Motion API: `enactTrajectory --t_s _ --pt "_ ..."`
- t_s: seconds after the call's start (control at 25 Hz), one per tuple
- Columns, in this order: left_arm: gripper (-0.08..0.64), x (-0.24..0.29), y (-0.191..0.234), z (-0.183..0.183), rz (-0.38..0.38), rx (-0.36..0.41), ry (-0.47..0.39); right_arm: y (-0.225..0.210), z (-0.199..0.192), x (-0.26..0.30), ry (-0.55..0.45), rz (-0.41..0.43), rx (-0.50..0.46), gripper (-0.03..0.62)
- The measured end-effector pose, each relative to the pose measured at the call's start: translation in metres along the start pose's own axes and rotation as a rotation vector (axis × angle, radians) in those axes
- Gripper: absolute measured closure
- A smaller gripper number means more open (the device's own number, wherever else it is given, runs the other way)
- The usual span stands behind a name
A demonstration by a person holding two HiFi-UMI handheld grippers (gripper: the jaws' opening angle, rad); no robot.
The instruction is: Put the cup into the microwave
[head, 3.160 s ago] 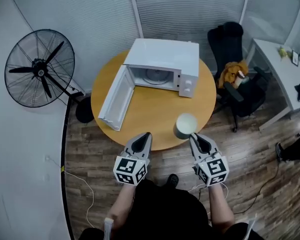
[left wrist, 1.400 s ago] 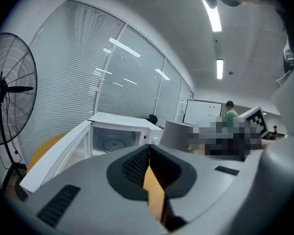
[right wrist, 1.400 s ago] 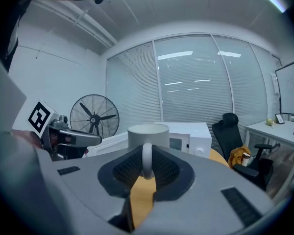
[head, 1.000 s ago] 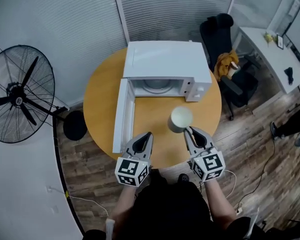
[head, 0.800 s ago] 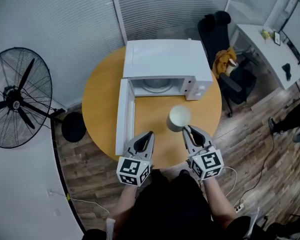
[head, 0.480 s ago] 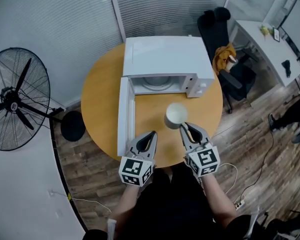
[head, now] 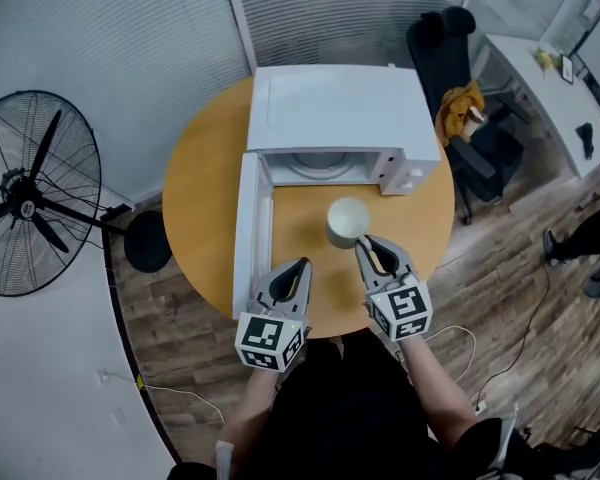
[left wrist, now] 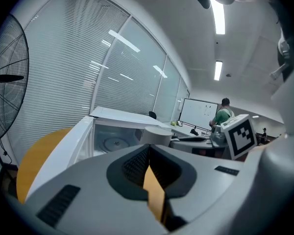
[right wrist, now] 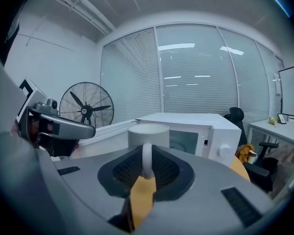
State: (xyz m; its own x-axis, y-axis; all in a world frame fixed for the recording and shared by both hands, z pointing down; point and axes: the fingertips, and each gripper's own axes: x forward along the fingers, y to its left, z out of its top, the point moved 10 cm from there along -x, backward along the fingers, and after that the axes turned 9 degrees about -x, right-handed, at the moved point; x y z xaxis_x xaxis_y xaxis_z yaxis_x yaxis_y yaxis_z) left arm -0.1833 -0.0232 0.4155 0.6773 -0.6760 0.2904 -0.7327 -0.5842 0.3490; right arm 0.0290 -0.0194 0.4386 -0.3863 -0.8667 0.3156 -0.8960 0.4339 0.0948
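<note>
- Carried by the right gripper (head: 375,253), the cup (head: 347,223) has come from the table edge farthest from the microwave (head: 335,118) to a spot just in front of its open mouth. The left gripper (head: 290,276) has come along beside it.
- Round wooden table (head: 200,178): it bears the microwave towards its far side, so there is bare top in front of the microwave for the approach.
- Microwave: it faces the person with its cavity open and the glass turntable (left wrist: 110,143) showing inside, ready to take the cup.
- Door (head: 248,230): it swings out from the microwave's left side towards the person. That leaves the mouth free, and it explains why the cup comes in from the front right.
- Right gripper: its 2 jaws are pinched on the cup's handle (right wrist: 147,160), which stands upright between them. This grip keeps the cup level with its rim up and the body ahead of the jaws, so the body can enter the microwave first. Whether the base is clear of the table I cannot tell.
- Left gripper: its jaws are pressed together with nothing between them. It hangs in front of the microwave beside the door's free end, seemingly only keeping out of the way.
- Judged from this, the cup is not yet inside the microwave.
</note>
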Motion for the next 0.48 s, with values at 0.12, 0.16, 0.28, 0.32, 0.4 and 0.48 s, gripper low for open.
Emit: enactTrajectory --t_s 0.12,0.16,0.28,0.32,0.4,0.48 --pt "0.561 0.011 0.003 0.002 0.019 -0.005 0.003 -0.01 -0.004 0.016 0.0 0.02 0.0 0.538" --pt "0.561 0.015 0.003 0.003 0.026 -0.008 0.004 -0.013 -0.005 0.021 0.0 0.027 0.001 0.538" --pt "0.561 0.024 0.004 0.007 0.048 -0.015 0.004 -0.023 -0.007 0.037 0.001 0.049 -0.015 0.538" --pt "0.561 0.028 0.005 0.008 0.056 -0.017 0.005 -0.026 -0.007 0.042 0.002 0.055 -0.026 0.538" --pt "0.561 0.036 0.005 0.011 0.072 -0.023 0.005 -0.034 -0.009 0.052 0.003 0.064 -0.04 0.538" --pt "0.561 0.045 0.004 0.012 0.087 -0.028 0.004 -0.042 -0.012 0.062 0.005 0.08 -0.04 0.538"
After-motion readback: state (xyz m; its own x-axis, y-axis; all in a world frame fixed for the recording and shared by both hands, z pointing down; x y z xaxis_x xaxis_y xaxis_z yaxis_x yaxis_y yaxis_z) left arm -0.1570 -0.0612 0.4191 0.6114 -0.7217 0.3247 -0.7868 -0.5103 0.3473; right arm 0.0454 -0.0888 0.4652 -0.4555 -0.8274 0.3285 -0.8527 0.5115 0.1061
